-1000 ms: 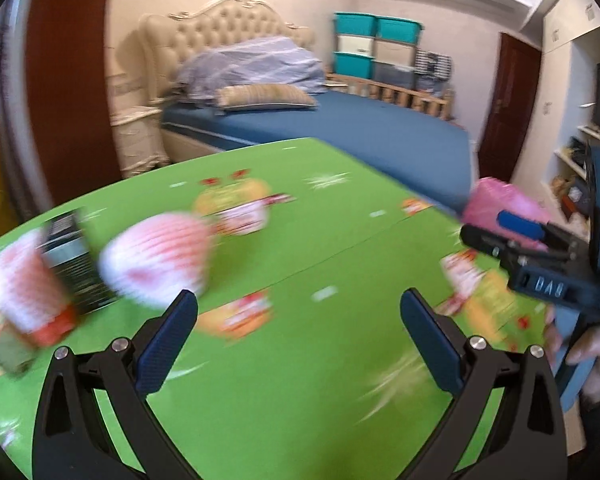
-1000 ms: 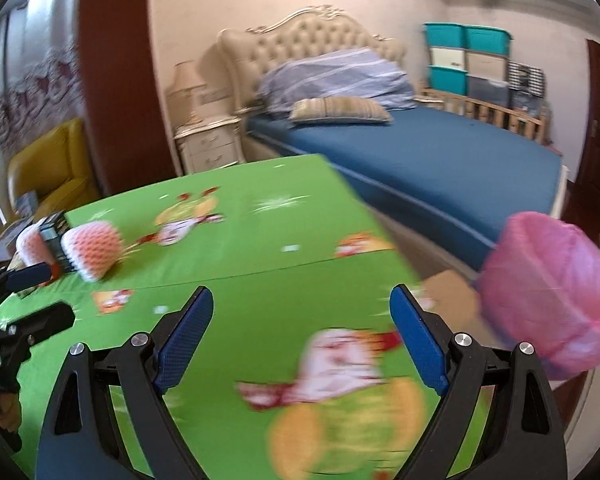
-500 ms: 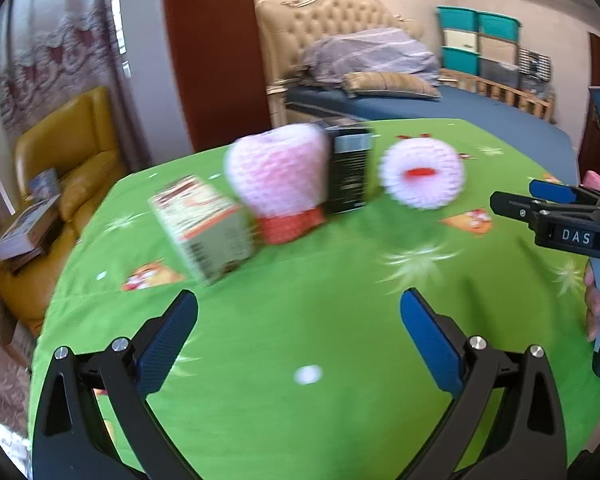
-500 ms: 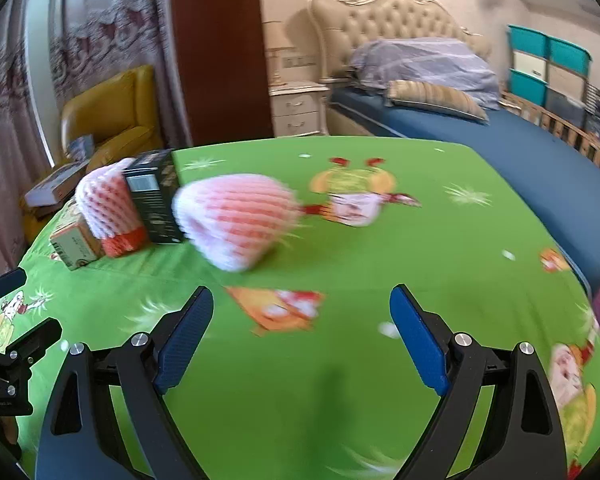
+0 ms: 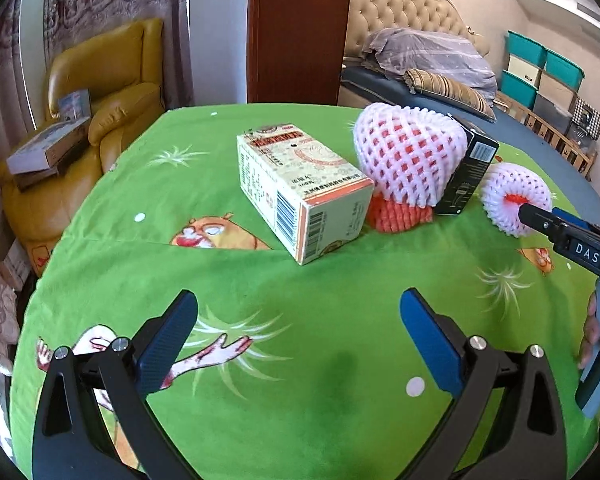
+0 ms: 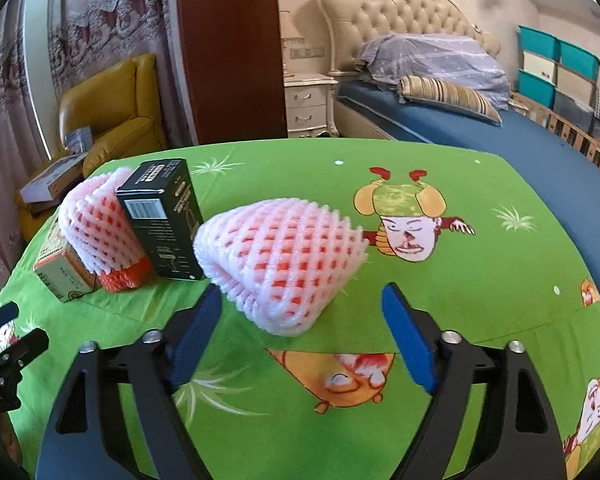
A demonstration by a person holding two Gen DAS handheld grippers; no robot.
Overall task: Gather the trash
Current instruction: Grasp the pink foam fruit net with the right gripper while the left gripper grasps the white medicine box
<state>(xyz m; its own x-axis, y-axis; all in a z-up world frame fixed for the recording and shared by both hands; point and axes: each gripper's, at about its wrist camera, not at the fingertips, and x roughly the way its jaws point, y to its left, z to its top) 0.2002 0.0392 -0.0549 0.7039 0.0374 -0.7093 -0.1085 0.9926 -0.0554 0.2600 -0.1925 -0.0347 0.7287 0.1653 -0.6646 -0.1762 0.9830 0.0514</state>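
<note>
1. Our right gripper (image 6: 302, 330) has just been closing; its spread pads flank the near foam net (image 6: 280, 264) on the green bench (image 6: 480, 320) without pressing it.
2. Our left gripper (image 5: 298, 344) hangs spread, nothing between, facing the cream box (image 5: 300, 192).

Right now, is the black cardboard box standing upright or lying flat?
Tilted. The black cardboard box stands on one end, leaning against the white foam fruit net behind it.
</note>
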